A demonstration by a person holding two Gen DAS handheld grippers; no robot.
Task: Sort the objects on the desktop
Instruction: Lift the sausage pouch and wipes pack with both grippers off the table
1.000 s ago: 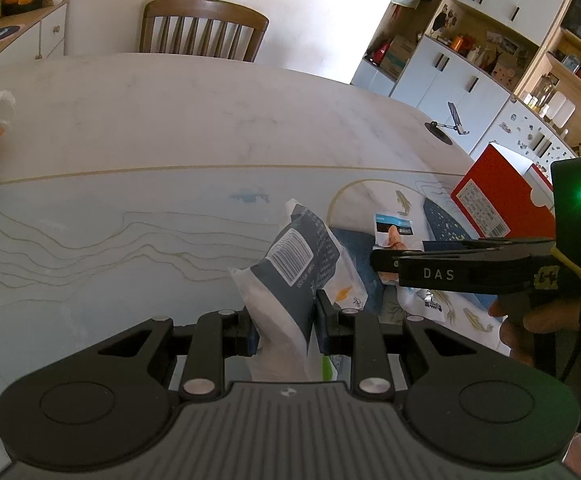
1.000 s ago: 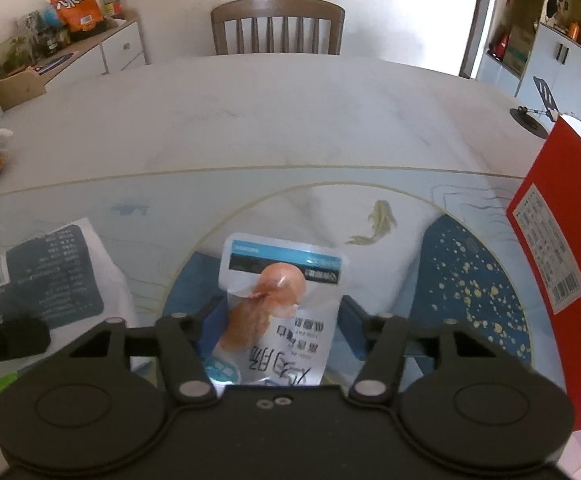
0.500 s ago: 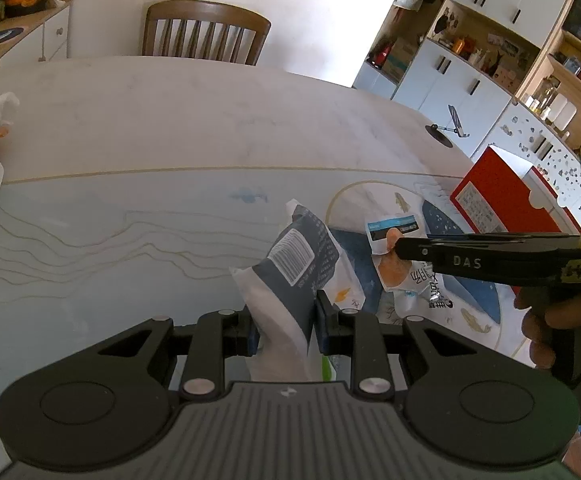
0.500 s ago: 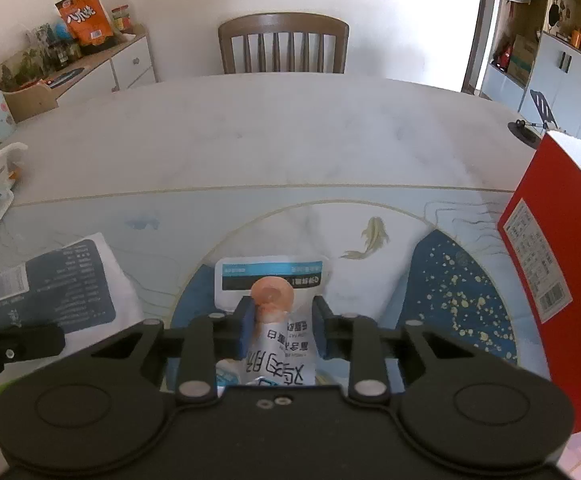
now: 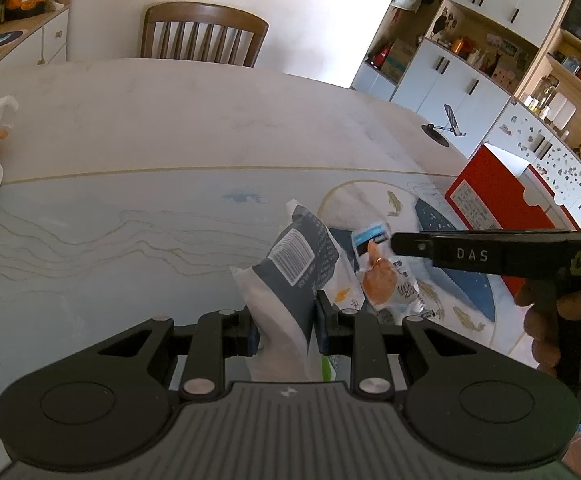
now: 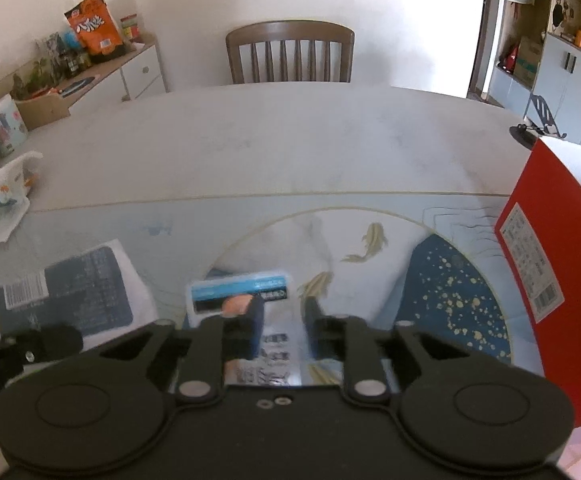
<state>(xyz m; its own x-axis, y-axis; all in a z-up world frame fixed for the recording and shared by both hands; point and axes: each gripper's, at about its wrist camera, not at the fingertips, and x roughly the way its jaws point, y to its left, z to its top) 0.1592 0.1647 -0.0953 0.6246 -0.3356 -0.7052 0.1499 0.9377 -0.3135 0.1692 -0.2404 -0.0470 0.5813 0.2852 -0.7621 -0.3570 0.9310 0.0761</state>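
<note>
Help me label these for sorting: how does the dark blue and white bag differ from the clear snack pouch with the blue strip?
The dark bag is opaque, navy and white with a barcode; the clear pouch shows orange food inside. The bag looks bigger than the pouch. The left gripper pinches the bag, the right gripper the pouch. Both are soft sealed packets over the patterned mat.
</note>
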